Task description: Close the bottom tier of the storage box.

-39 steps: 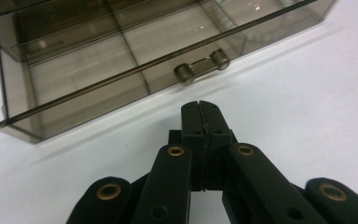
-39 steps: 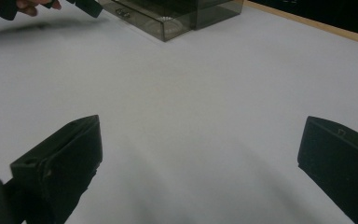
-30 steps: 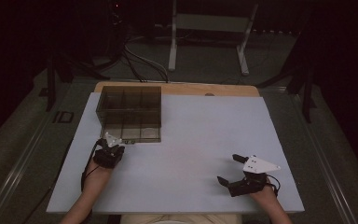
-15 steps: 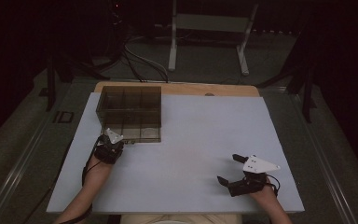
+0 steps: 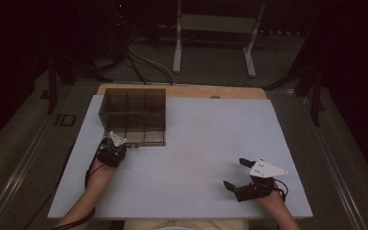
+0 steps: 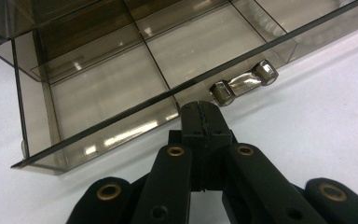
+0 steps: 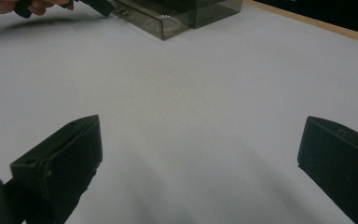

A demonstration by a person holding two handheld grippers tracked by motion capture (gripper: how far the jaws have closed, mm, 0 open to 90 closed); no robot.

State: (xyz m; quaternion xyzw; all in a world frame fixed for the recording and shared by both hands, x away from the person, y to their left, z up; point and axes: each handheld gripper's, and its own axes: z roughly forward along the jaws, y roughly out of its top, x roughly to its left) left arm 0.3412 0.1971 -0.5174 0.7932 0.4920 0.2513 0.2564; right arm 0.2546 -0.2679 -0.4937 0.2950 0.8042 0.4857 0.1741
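A smoky see-through box [image 5: 133, 108] stands at the back left of the white table [image 5: 206, 139]. Its bottom drawer [image 6: 112, 93] is pulled partly out and shows several bare compartments. My left gripper [image 5: 120, 144] is shut with nothing between its jaws. In the left gripper view the gripper [image 6: 199, 111] has its tips just before the drawer's front wall, a little left of the small clear handle [image 6: 244, 83]. My right gripper [image 5: 235, 173] rests open near the front right of the table. In the right gripper view its fingers [image 7: 70, 156] are spread wide over bare tabletop.
The table's wooden far edge [image 5: 196, 91] shows behind the white sheet. Beyond it lie cables [image 5: 139, 62] and a metal stand [image 5: 211, 28] on the dark floor. In the right gripper view the box [image 7: 177, 16] sits far off at the top.
My left gripper has edged forward to the front of the drawer. The right gripper has stayed where it was.
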